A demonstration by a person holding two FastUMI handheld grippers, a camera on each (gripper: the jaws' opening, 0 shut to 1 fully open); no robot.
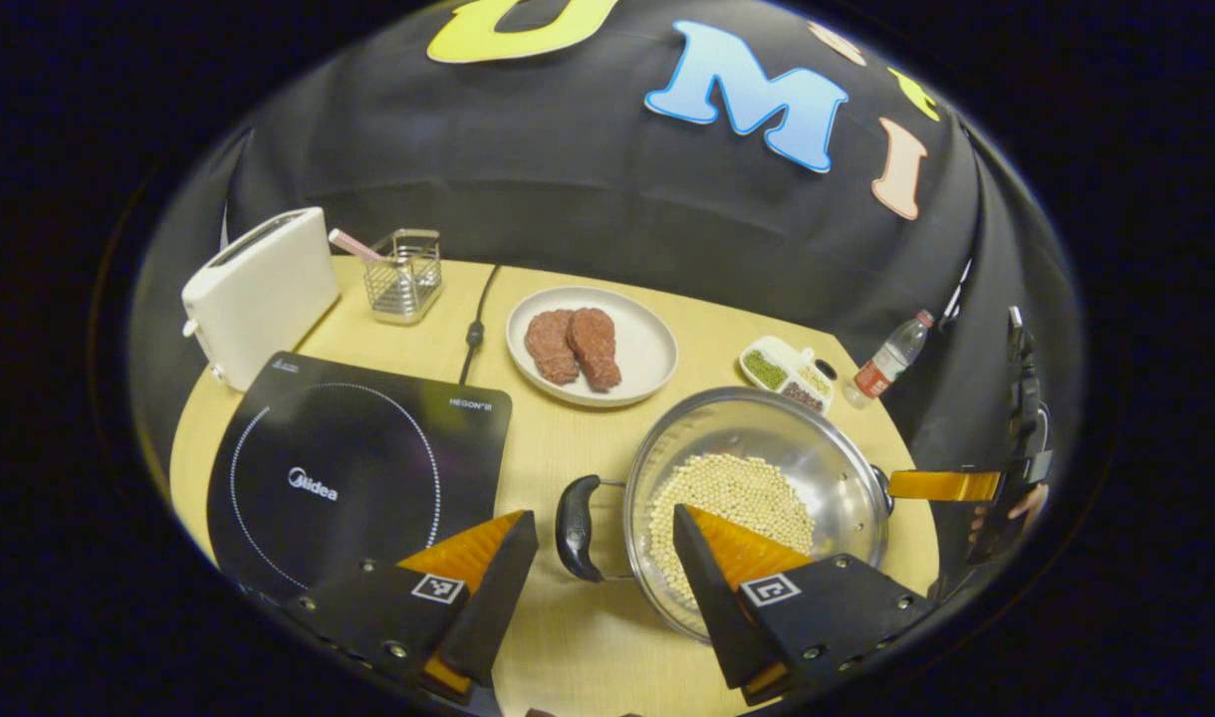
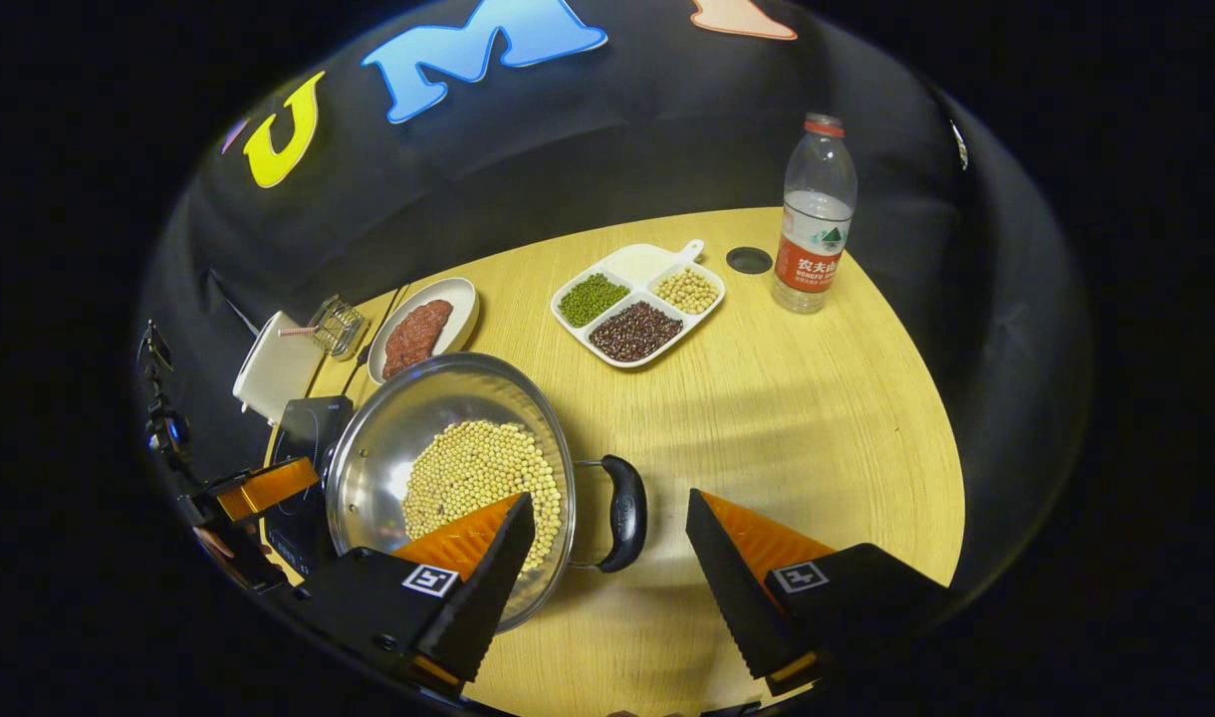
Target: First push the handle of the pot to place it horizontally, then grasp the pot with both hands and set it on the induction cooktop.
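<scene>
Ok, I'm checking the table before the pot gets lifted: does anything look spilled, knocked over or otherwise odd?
Nothing stands out. The beans all lie inside the pot, none on the table. The bottle stands upright, the meat sits on its plate, and the divided dish keeps its three fillings apart.

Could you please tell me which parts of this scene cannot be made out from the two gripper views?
- Pot: in the left gripper view its near rim is hidden behind the left gripper.
- Cooktop: in the right gripper view it is mostly hidden behind the pot and too small to judge.
- Straw: its lower end is hidden inside the wire basket.
- Bottle: too small in the left gripper view to tell how full it is.
</scene>
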